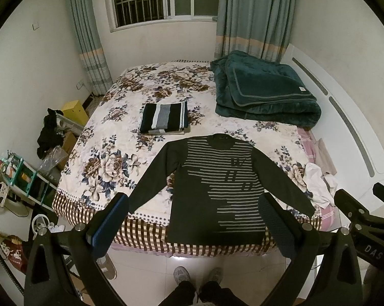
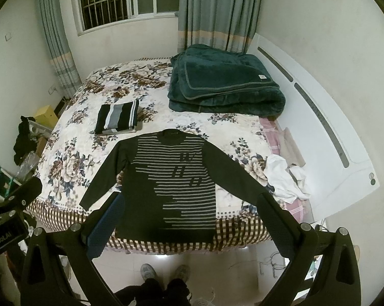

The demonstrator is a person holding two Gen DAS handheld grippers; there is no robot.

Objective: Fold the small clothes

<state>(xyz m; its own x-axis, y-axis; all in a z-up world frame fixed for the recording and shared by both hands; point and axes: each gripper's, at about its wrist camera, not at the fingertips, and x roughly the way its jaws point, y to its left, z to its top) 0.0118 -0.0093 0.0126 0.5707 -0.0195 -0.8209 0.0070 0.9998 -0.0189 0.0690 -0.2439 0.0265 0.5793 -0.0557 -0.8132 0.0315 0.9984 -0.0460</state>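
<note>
A dark long-sleeved sweater with grey stripes lies spread flat, sleeves out, at the near edge of the floral bed; it also shows in the right wrist view. A folded striped garment sits on the bed behind it and shows in the right wrist view too. My left gripper is open and empty, held above the sweater's hem. My right gripper is open and empty, also held above the hem, just right of the left one.
A folded dark green blanket lies at the back right of the bed. Crumpled white cloth lies at the right edge by the white headboard. Shelves, boxes and clutter stand left of the bed. The person's feet stand on the tiled floor.
</note>
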